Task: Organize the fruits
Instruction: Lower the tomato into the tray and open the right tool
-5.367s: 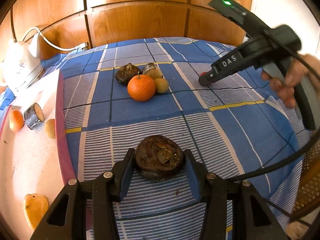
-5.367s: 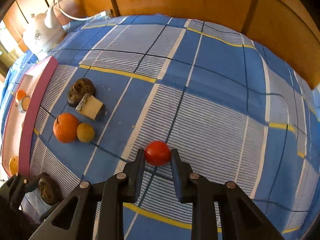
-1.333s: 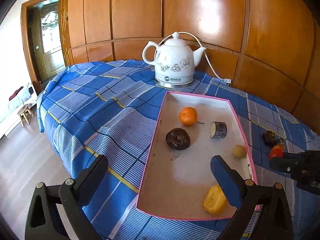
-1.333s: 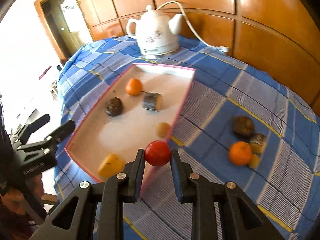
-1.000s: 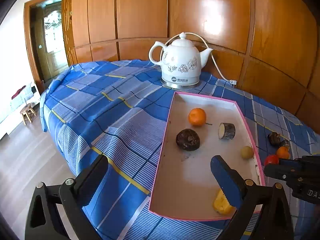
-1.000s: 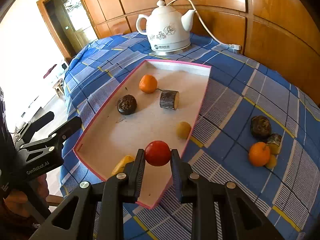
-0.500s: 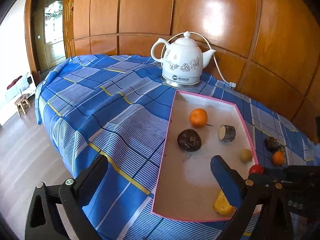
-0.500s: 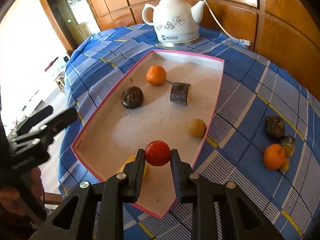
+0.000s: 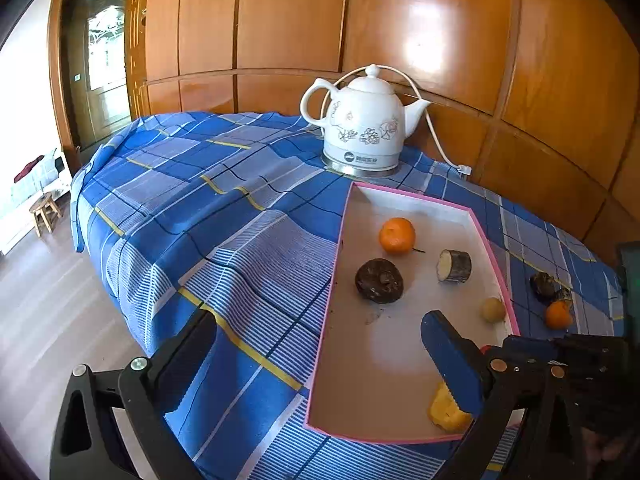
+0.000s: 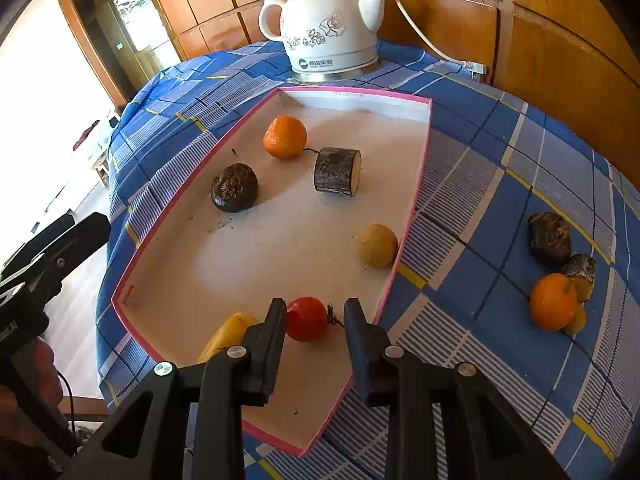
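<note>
right fingers (image 10: pixel 275 322): the jaws have just been opening. the red fruit (image 10: pixel 307 319) sits between them on the tray (image 10: pixel 412 188) floor, touching the left pad; a gap shows on its stem side, so the pads do not clamp it. right gripper (image 10: pixel 315 322) points steeply down over the near end of the tray.

left fingers (image 9: pixel 452 356): spread wide, nothing between them. left gripper (image 9: pixel 320 352) hangs over the tray's near left corner and the cloth (image 9: pixel 224 216). in the right view it appears at the left edge, with a hand (image 10: pixel 28 376) on its grip.

tray contents:
- orange (image 10: pixel 285 137) at the far end.
- log piece (image 10: pixel 338 171) just right of the orange, lying on its side.
- dark round fruit (image 10: pixel 234 187) near the left wall.
- small tan fruit (image 10: pixel 377 245) near the right wall.
- yellow piece (image 10: pixel 226 336) at the near end, just left of the red fruit, partly hidden by the left finger of the right gripper.

outside the tray, on the cloth to the right, well apart from the tray:
- a second orange (image 10: pixel 553 301).
- a second dark fruit (image 10: pixel 550 239) behind it.
- a cut piece (image 10: pixel 582 270) touching the orange.
- a small yellow fruit (image 10: pixel 576 322) partly behind the orange.

a white kettle (image 10: pixel 332 24) stands beyond the tray's far wall, its cord (image 10: pixel 424 42) running to the wood panelling (image 9: pixel 440 32).
</note>
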Action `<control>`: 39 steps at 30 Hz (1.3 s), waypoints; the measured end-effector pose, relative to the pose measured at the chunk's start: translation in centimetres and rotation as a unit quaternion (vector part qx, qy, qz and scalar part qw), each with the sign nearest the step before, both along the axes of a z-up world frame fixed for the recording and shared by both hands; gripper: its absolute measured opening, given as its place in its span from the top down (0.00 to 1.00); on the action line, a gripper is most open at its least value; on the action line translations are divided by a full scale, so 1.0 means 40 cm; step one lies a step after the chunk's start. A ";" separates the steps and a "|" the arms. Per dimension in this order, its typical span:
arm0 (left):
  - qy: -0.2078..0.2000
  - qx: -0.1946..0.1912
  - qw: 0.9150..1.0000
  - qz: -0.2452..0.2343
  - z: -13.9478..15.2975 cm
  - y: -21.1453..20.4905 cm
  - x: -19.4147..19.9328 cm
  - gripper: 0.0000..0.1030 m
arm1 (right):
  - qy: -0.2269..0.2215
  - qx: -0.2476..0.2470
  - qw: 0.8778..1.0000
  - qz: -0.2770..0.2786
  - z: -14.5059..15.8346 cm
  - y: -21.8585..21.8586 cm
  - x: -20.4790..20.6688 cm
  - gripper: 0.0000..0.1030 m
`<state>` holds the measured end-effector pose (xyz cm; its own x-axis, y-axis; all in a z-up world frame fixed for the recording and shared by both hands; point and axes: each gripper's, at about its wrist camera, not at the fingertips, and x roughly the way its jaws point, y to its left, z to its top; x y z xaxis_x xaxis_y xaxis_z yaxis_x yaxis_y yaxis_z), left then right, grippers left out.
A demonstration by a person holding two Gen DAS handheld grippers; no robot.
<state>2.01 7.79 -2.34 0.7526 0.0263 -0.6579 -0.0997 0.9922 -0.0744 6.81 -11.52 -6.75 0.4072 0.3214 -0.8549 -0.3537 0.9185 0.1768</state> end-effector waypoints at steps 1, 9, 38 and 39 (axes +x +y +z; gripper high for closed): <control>-0.001 0.001 1.000 -0.002 0.001 -0.002 -0.001 0.00 | 0.001 -0.001 1.000 0.001 0.003 0.001 -0.005 0.71; 0.001 -0.012 1.000 0.005 0.005 0.009 0.002 0.00 | 0.000 0.006 0.999 0.050 0.036 0.012 -0.076 0.74; -0.010 -0.005 1.000 0.014 0.014 0.023 -0.002 0.00 | -0.024 -0.017 1.000 0.001 0.013 0.059 0.024 0.69; -0.010 0.000 1.000 0.014 0.015 0.021 -0.002 0.00 | -0.025 -0.012 1.000 0.001 0.018 0.061 0.021 0.69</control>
